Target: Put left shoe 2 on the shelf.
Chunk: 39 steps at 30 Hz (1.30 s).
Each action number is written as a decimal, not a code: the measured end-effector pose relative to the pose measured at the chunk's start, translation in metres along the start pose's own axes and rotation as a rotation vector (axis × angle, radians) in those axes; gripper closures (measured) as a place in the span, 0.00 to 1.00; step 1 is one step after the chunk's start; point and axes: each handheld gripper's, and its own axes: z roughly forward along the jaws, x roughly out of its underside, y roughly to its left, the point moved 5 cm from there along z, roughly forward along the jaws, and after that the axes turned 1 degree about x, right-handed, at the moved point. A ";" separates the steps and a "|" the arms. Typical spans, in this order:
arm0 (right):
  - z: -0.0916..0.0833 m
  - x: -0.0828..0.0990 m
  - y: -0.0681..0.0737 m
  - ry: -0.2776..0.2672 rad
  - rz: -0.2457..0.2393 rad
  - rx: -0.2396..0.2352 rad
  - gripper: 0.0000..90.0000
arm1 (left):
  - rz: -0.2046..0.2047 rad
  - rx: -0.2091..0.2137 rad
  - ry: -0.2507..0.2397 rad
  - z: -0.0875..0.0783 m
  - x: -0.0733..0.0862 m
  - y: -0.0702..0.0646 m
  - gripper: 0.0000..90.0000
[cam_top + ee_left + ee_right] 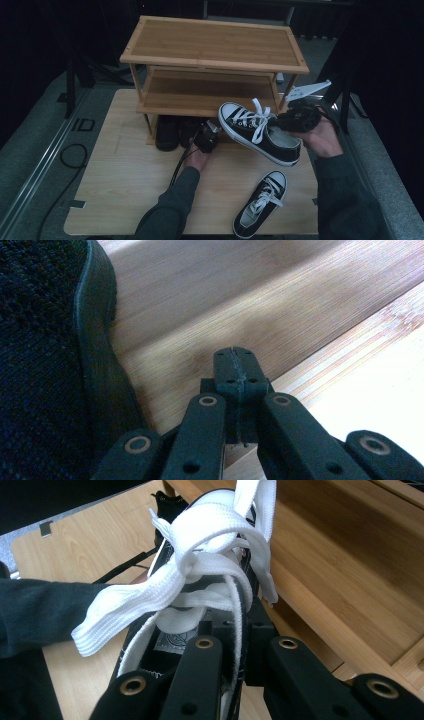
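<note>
On a pale wooden table [115,165] ringed by dark floor stands a two-tier bamboo shoe rack [215,42]. The right gripper [298,118] holds a black-and-white sneaker [260,132] aloft in front of the rack's lower shelf, jaws clamped on its rim near the heel (white laces [200,575] spill toward the camera). The left gripper [206,137], jaws closed on nothing, rests low by the rack's base beside dark shoes [167,132] tucked under it. A matching sneaker [261,202] lies on the table's near edge.
</note>
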 end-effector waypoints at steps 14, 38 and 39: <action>0.019 -0.012 -0.008 -0.022 0.030 0.021 0.98 | -0.001 0.002 0.003 0.000 0.000 0.000 1.00; 0.054 -0.034 -0.019 -0.088 0.106 0.102 0.97 | 0.002 0.002 0.000 0.000 0.000 0.000 1.00; 0.056 -0.035 -0.018 -0.091 0.110 0.106 0.97 | 0.002 0.002 0.000 0.000 0.000 0.000 1.00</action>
